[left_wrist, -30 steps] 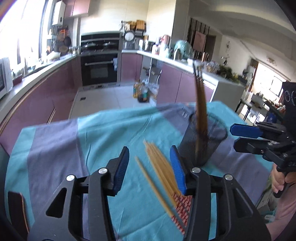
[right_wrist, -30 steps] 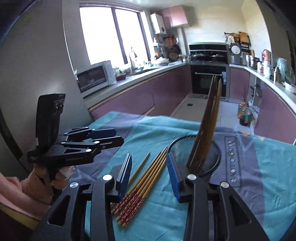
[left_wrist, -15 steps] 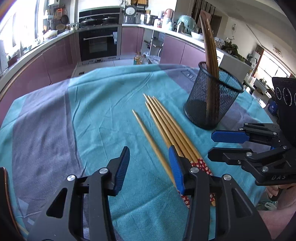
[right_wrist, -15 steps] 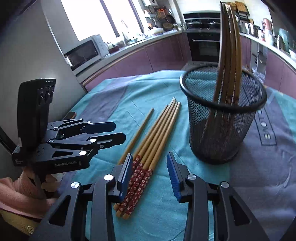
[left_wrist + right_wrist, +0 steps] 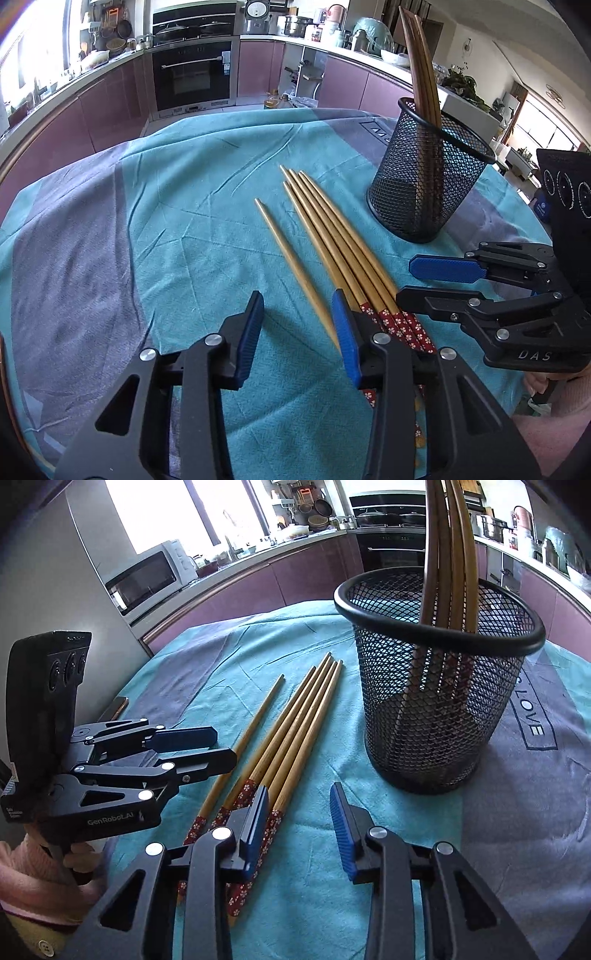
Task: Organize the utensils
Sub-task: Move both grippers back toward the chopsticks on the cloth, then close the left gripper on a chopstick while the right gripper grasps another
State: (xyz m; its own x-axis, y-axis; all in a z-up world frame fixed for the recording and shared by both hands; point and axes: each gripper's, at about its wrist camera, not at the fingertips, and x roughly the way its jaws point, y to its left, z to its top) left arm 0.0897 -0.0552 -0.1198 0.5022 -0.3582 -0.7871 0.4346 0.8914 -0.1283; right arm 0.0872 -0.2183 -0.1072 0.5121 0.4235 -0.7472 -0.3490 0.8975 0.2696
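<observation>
Chopsticks (image 5: 343,254) lie mid-tabletop beside the mesh cup (image 5: 428,181), which already holds some upright. Left gripper (image 5: 297,325) and right gripper (image 5: 298,823) have been narrowing, jaws apart and empty, low over the patterned ends, likely for a pickup.

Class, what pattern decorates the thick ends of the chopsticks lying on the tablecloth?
Red with small white flowers, clearest in the right wrist view.
</observation>
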